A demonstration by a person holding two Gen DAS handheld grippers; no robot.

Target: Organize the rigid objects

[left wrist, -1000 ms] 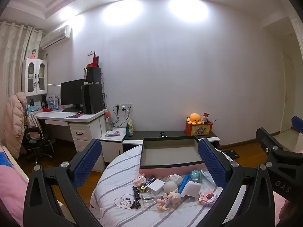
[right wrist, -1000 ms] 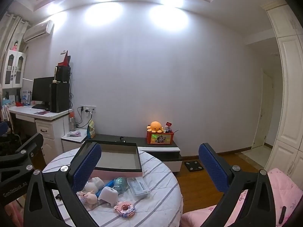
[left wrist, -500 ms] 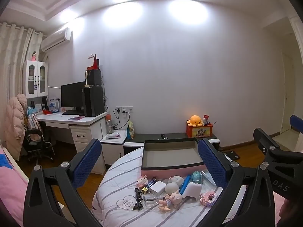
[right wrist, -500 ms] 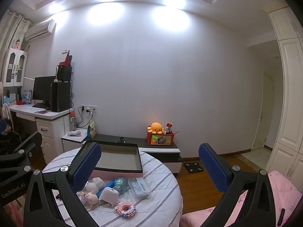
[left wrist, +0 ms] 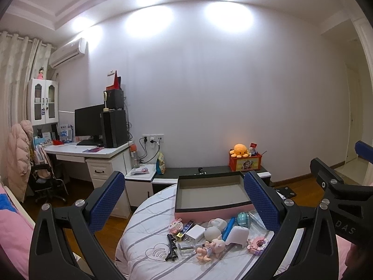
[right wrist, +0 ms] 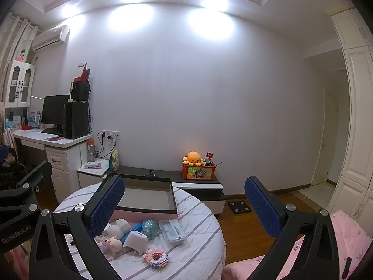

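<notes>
Left gripper (left wrist: 182, 200): jaws spread wide, nothing between the blue pads, held above and short of the round table (left wrist: 139, 240). Right gripper (right wrist: 184, 206): likewise fully spread and empty — its left pad overlaps the table's near-left portion in the right wrist view, its right pad stands over the floor. Between the left gripper's pads, farther out, lies the open box (left wrist: 211, 193) with pink sides and a dark rim, resting on the striped cloth. In front of the box, nearer the grippers, sits the cluster of small items: a white rounded case (left wrist: 236, 233), a doll figure (left wrist: 211, 247), a pink block toy (left wrist: 257, 245), a black hair clip (left wrist: 171, 247) and a clear case (right wrist: 172, 231) — none touched by either gripper.
</notes>
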